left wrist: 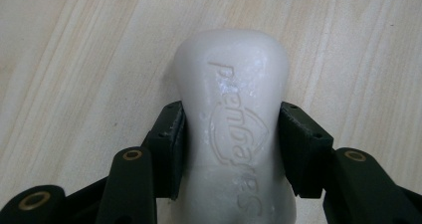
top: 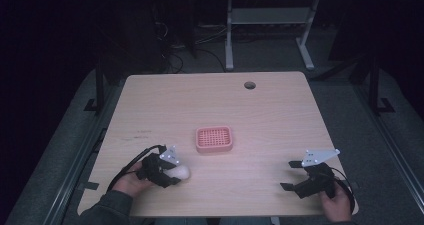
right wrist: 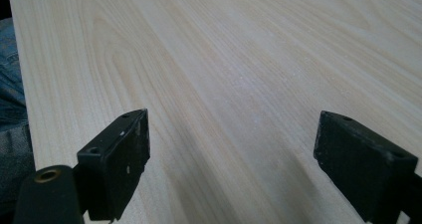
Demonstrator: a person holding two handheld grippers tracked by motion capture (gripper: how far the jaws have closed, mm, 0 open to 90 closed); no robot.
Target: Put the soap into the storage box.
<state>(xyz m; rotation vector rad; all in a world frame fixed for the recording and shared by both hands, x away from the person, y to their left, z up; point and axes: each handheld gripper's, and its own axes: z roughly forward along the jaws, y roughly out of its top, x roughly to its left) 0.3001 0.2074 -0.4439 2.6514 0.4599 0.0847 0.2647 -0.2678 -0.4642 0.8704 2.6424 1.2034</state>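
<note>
Near the table's [top: 150, 100] front-left corner, the left gripper [top: 176, 175] clamps a white soap bar [left wrist: 234, 119]; the right gripper [top: 290, 175], jaws wide, hovers front-right near the edge.

Your left gripper [top: 175, 174] sits near the front left of the table [top: 280, 115], its jaws closed around a white bar of soap [top: 181, 172] that seems to rest on the wood. A pink soap dish [top: 214, 139] lies near it, toward the middle, not touching. Your right gripper [top: 290, 175] is at the front right, well apart, its jaws wide with nothing between them.
</note>
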